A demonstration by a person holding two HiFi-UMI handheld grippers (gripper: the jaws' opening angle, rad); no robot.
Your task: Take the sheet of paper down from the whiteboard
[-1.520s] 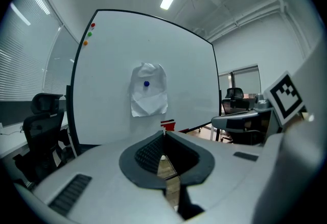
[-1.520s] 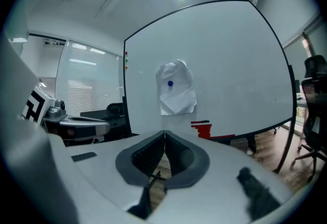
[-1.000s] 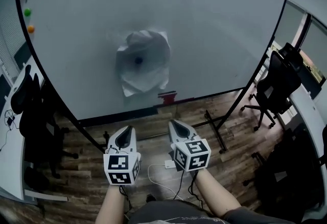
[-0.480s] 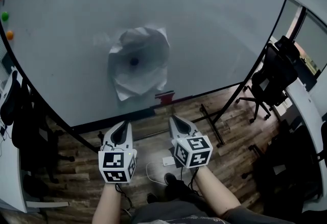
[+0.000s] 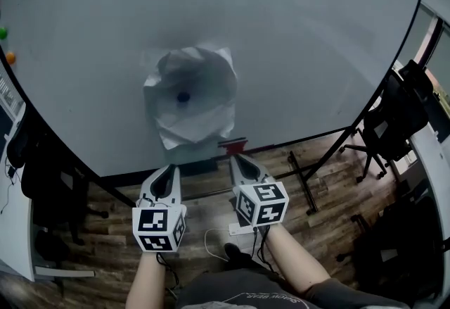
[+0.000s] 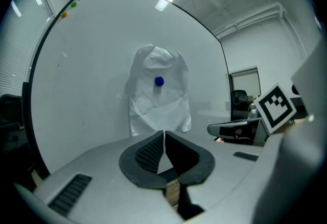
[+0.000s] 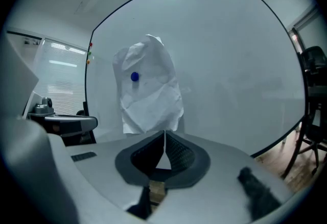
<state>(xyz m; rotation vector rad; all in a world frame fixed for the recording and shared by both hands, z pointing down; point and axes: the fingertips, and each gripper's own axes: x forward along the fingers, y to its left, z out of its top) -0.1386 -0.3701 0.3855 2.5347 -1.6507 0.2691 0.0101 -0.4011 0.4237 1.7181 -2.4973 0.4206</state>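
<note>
Approach stage: left tongs (image 5: 171, 168) and right tongs (image 5: 235, 158) hang closed, empty, below the pinned paper (image 5: 190, 100); next, open and pinch its lower edge.

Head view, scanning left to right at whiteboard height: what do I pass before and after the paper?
orange magnet at the whiteboard's left edge → sheet of paper → black office chair past the whiteboard's right edge
</note>
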